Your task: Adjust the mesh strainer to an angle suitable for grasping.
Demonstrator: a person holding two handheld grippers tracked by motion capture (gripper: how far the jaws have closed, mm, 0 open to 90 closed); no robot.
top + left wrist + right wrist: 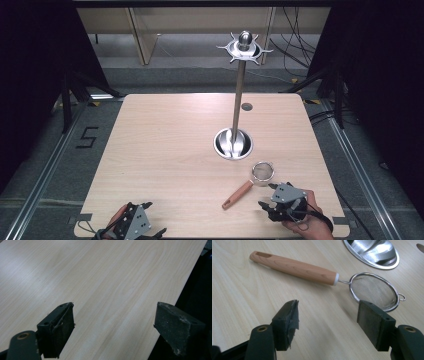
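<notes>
We see a small tea strainer with a round steel mesh bowl and a pale wooden handle [248, 185] lying flat on the light wood-grain table [165, 145], toward the near right part of the top. Its mesh bowl points away from the person and its handle runs back and to the left, ending in a slotted tip. In the right gripper view the strainer [332, 277] lies across the frame, the wooden handle to the left, the mesh bowl to the right with a small wire loop on its far rim. Just beyond the bowl we see the round polished steel base dish [372, 252] of a tall steel stand [239, 100], whose thin upright pole carries a star-shaped ring of hooks and a ball knob at the top. The strainer lies near that base but apart from it. The right gripper [267, 205], held in the person's right hand [305, 220], sits just beside the strainer on its near side; in its own view its jaws are spread wide with bare table between them, the right-hand jaw standing in front of the rim of the mesh bowl, nothing pinched. The left gripper [152, 217] rests well apart at the near left edge of the table, and its own view shows its jaws likewise spread wide over bare wood.
</notes>
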